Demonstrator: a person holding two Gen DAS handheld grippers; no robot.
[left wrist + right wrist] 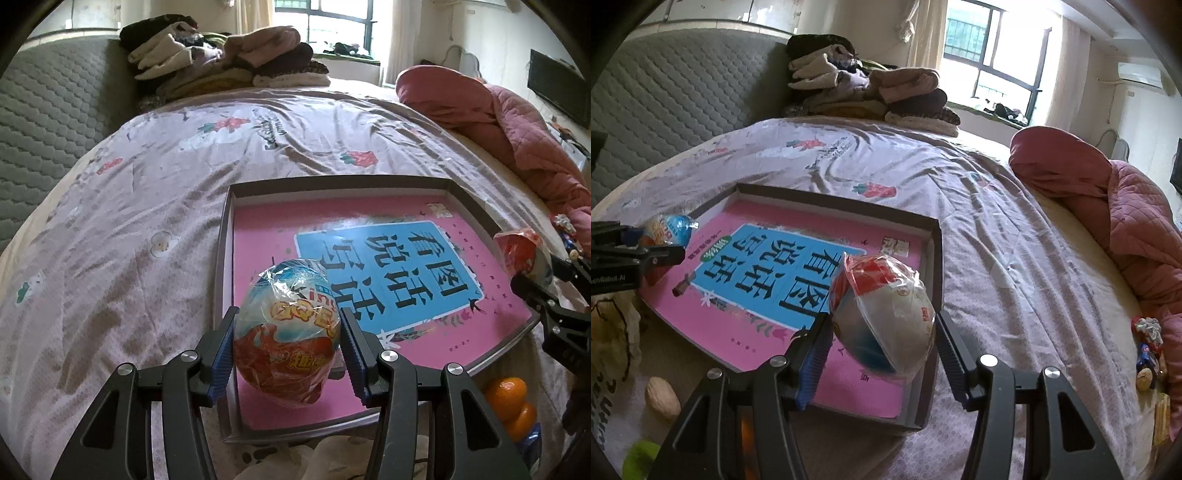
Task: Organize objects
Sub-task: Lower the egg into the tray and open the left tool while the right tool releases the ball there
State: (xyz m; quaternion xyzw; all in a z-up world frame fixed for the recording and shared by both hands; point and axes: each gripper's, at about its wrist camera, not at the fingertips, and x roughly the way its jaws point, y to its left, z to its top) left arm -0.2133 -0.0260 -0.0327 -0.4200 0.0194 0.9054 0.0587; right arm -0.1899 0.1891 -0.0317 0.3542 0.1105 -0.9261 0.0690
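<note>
Bed [110,240] carries shallow tray [332,186], pink book [266,236] inside. Left gripper [288,332] fingers clamped on wrapped toy egg [286,328], above tray's near left corner. Right gripper [882,332] fingers clamped on second wrapped egg [886,314], above near right corner. Both pitched downward. Neither egg placed yet; oranges [511,402], walnut [661,397] remain outside tray.

Left gripper [287,345] clamped on foil-wrapped toy egg [286,332], blue pads touching both sides, egg over near-left part of shallow box [225,258]. Pink book [369,258] with blue title panel lies flat inside box. Right gripper [532,284] at right edge, gripping red-and-white wrapped egg [517,247]. Two oranges [508,400] beside box's near-right corner. Floral bedsheet [147,206] beneath; folded clothes [229,59] far end; pink quilt [498,122] right.
</note>
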